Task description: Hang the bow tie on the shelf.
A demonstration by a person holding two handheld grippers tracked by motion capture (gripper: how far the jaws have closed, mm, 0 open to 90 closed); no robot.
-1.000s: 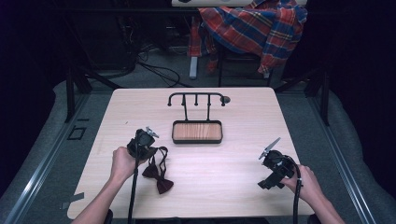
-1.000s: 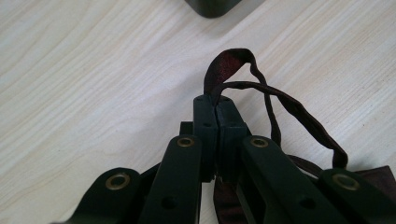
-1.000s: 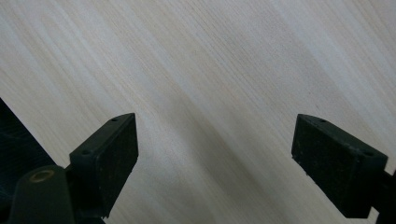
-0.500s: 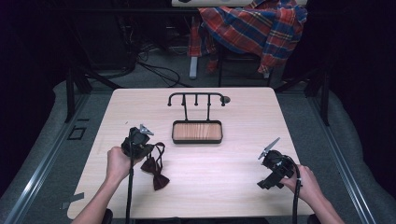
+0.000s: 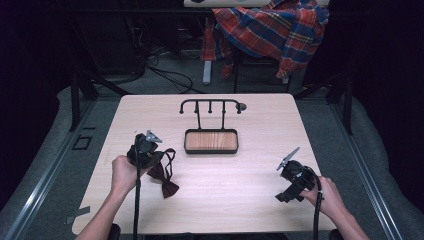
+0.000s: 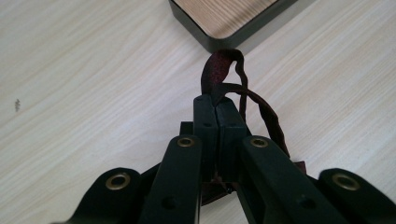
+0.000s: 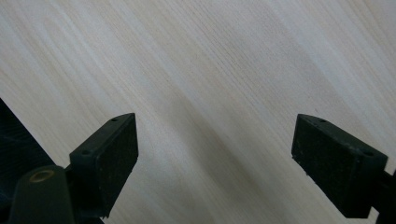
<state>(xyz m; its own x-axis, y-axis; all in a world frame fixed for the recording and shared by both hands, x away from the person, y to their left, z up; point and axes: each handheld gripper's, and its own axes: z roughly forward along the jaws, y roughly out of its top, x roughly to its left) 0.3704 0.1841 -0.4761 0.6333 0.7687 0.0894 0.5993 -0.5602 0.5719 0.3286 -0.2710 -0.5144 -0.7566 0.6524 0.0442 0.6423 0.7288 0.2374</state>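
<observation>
Left gripper (image 6: pixel 217 109) clamped on bow tie (image 5: pixel 164 181) strap, lifting at desk (image 5: pixel 260 200) left side. Not yet hung on hook stand (image 5: pixel 210 104) behind tray (image 5: pixel 211 149). Right gripper (image 7: pixel 215 163) wide, holding nothing, idle over desk.

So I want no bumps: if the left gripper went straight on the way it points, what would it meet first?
Probably the near corner of the stand's tray, past the bow tie strap it holds; depth is unclear.

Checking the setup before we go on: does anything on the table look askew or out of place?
Nothing stands out. The rack and its tray sit square mid-table; the bow tie hangs by its strap from the shut left gripper.
</observation>
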